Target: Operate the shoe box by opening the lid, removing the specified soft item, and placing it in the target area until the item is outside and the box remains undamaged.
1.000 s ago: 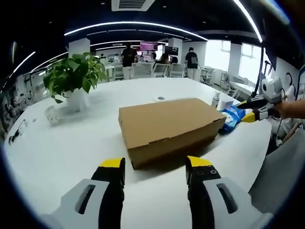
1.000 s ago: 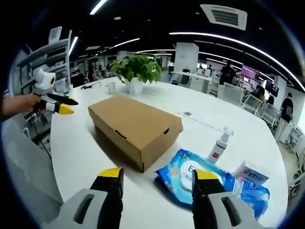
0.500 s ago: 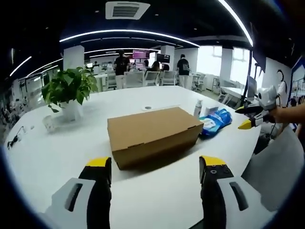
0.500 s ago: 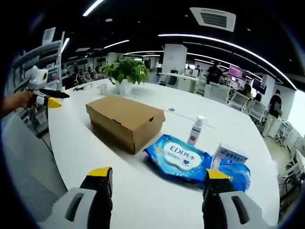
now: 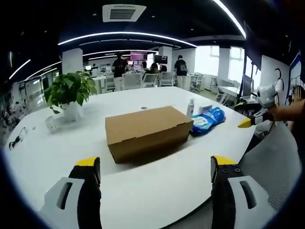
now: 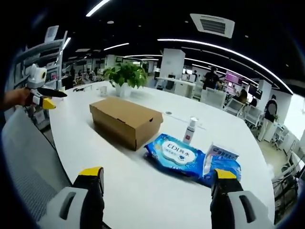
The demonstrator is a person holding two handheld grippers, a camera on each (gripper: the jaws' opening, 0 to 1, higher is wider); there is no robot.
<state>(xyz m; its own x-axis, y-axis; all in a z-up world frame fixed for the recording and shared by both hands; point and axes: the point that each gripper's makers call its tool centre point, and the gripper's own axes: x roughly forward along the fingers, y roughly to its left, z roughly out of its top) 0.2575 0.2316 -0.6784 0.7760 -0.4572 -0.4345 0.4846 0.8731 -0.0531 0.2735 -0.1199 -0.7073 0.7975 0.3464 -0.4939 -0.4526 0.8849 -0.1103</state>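
Brown cardboard shoe box (image 5: 144, 132), lid closed, undamaged.

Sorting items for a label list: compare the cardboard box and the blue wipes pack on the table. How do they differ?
The cardboard box is plain brown, rigid and square-edged, with its lid shut; the blue wipes pack is a glossy, printed, soft pouch lying flat. The box stands taller and looks bigger than the pack. Both rest on the white table, side by side but apart.

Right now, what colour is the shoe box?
Plain brown cardboard shoe box, clearest in the right gripper view.
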